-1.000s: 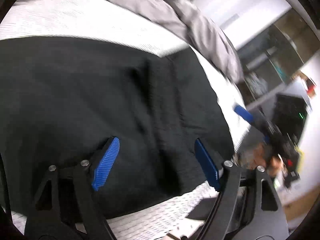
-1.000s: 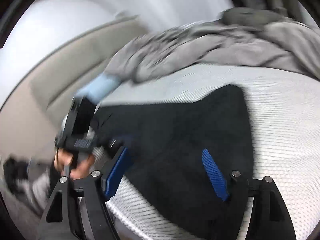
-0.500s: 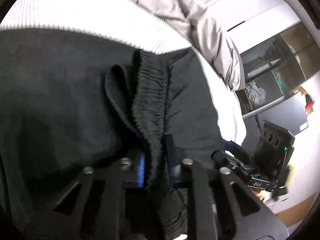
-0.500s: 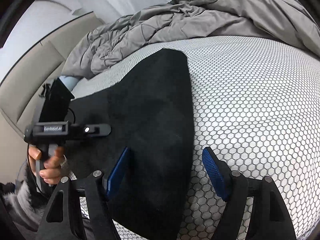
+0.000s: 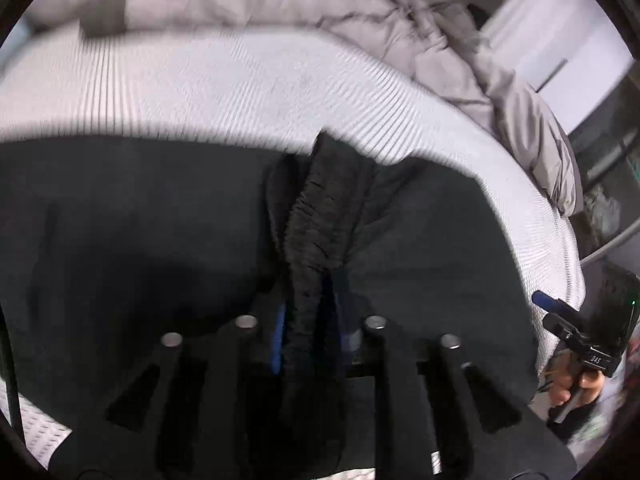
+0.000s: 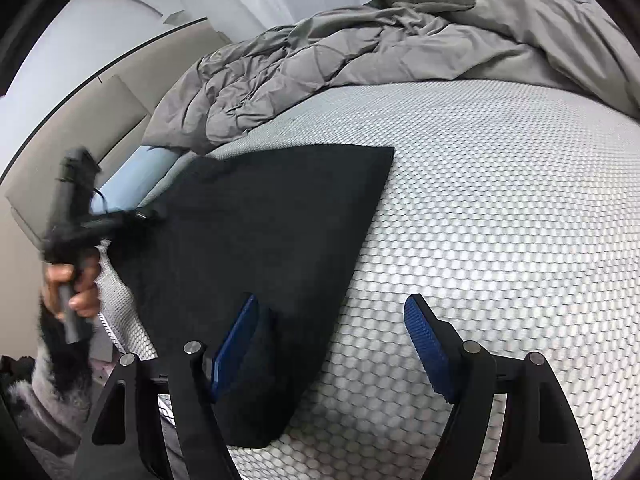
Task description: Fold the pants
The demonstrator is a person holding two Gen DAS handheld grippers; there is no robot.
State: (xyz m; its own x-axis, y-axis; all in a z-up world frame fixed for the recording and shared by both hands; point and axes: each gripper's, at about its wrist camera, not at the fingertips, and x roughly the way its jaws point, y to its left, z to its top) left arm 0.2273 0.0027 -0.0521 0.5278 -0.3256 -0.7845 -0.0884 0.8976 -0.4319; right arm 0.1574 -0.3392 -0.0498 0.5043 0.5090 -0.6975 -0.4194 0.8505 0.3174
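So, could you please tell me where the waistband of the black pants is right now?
In the left wrist view the waistband is bunched at centre, pinched by the left gripper, just below the white mattress.

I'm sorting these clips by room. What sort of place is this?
Most likely a bedroom. The black pants lie on a bare mattress with a honeycomb cover, a rumpled grey quilt is pushed to its far side, and a padded headboard curves behind it.

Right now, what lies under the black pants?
The white honeycomb-textured mattress shows around the black pants, which lie on it. Whatever is directly beneath the fabric is covered.
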